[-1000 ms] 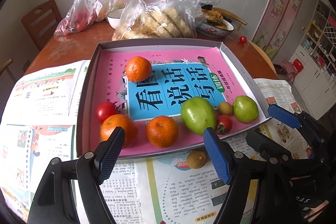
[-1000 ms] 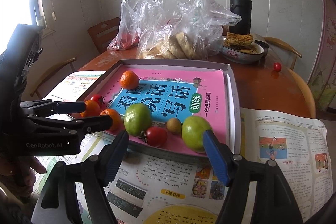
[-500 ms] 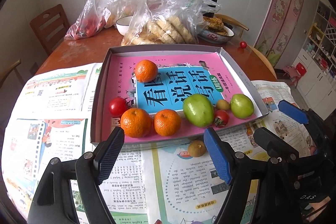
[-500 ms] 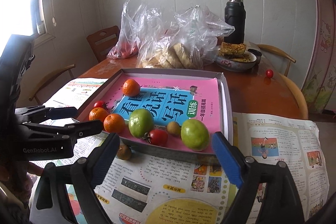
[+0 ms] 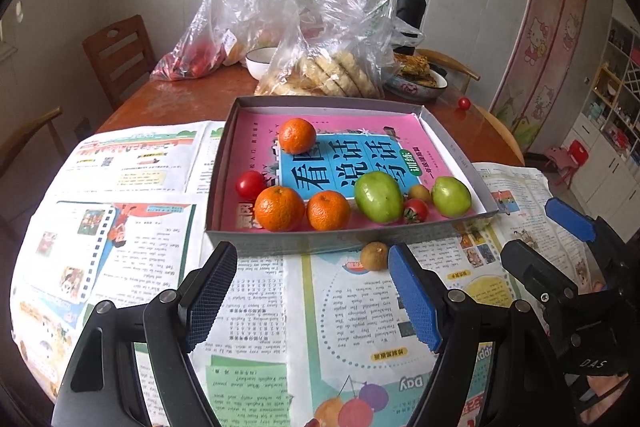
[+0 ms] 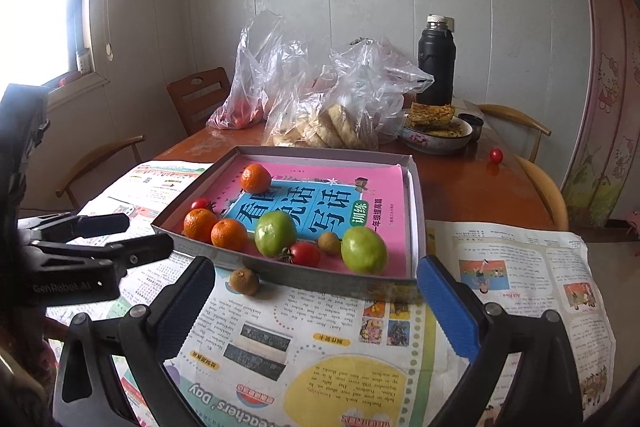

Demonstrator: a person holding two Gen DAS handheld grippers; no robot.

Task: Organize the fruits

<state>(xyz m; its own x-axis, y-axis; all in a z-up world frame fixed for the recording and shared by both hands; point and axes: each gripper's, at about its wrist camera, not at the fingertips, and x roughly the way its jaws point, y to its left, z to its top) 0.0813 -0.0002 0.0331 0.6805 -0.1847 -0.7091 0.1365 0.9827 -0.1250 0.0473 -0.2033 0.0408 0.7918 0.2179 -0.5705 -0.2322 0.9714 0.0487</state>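
Newspaper-covered bench: my left tool part-open and empty, tray already holding most fruit, one brown fruit left outside its near wall, my right tool just opened wide, empty.

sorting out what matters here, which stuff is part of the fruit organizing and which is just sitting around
Part of the job:
- grey tray
- oranges
- green fruits
- tomatoes in the tray
- small brown fruit on the newspaper

Lying about:
- plastic bags
- black flask
- dish of flatbread
- white bowl
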